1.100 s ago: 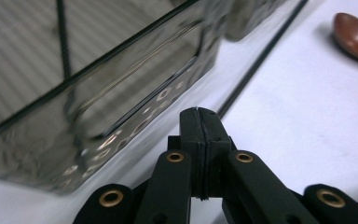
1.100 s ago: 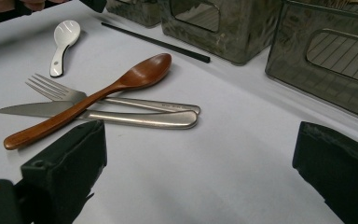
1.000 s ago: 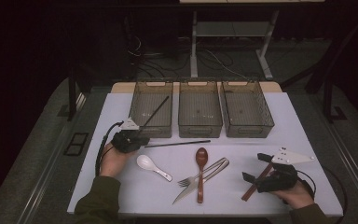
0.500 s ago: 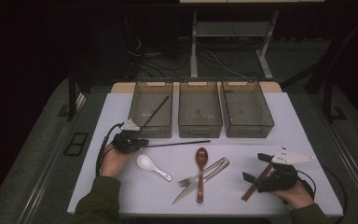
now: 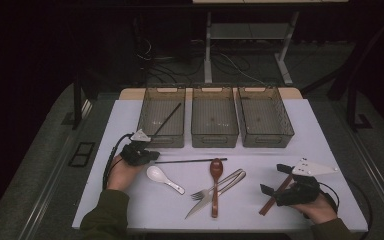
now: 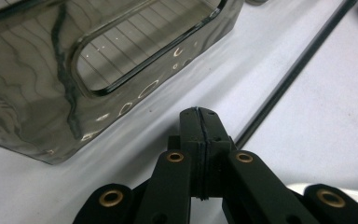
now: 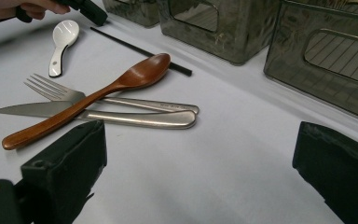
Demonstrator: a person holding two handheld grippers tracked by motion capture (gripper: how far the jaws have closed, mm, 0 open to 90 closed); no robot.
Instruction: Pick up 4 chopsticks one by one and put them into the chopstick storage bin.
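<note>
A thin black chopstick [image 5: 190,161] lies flat on the white table [image 5: 330,145], running toward three o'clock from the left gripper [image 5: 152,156], just in front of the left bin [image 5: 162,117]. The left gripper view shows those jaws pressed together with nothing between them, the chopstick [image 6: 289,77] just beside their tip (touching or not is unclear). The right gripper [image 5: 275,181], at five o'clock, has its jaws spread wide over a brown stick [image 5: 274,196]; its own view shows the wooden spoon [image 7: 93,98], fork [image 7: 51,91] and knife [image 7: 37,109].
</note>
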